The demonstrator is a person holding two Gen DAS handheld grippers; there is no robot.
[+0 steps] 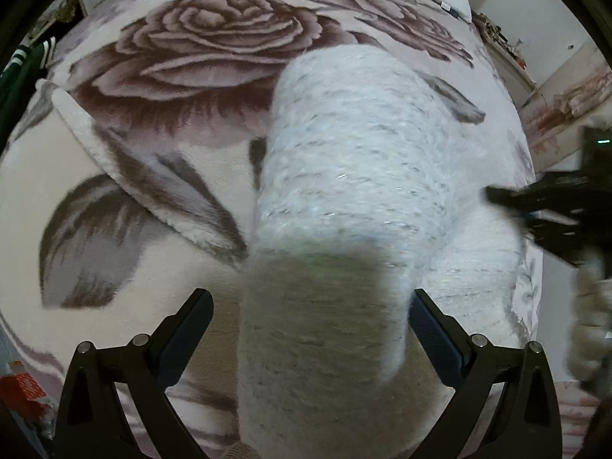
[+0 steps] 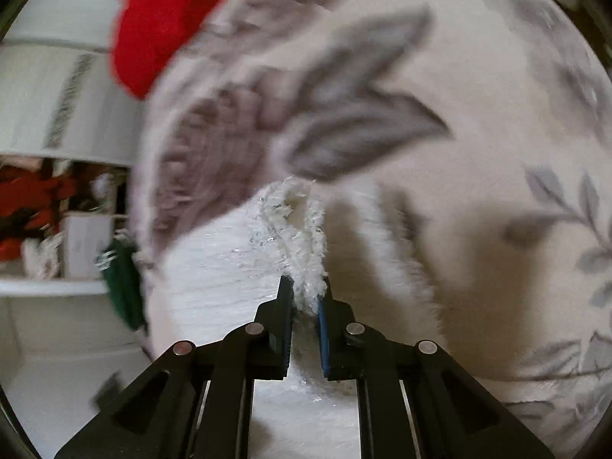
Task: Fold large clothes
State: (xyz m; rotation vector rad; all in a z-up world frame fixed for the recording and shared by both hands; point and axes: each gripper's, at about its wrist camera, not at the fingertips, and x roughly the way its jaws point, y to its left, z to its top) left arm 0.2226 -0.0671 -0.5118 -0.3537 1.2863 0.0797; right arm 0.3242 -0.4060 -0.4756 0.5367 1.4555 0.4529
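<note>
1. In my right gripper [image 2: 305,298] the two jaws are nearly together, clamped on a tuft of the fluffy white knitted sweater with silver threads [image 2: 244,267]. The pinched edge sticks up from between my pads toward 12 o'clock, and the rest of the knit spreads off to 9 o'clock in the right wrist view.
2. My left gripper [image 1: 311,329] has its jaws wide apart. A sleeve-like length of the same sweater [image 1: 355,176] runs between them, but neither pad presses on it that I can see, so I judge it unheld.
3. The sweater lies on the plush cream blanket printed with large brown roses [image 1: 199,49]. In the left wrist view its long axis runs from 6 o'clock, between my left jaws, up toward 12 o'clock.
4. The right gripper [image 1: 535,206] shows as a blurred black shape at 3 o'clock, at the sweater's right edge.
5. As I judge it, the fold turns on that right-hand edge: my right hand already has it, so it leads, carrying the edge across the long axis toward 9 o'clock.
6. A red cloth [image 2: 160,19] sits at 11 o'clock of the right wrist view, clear of the fold.
</note>
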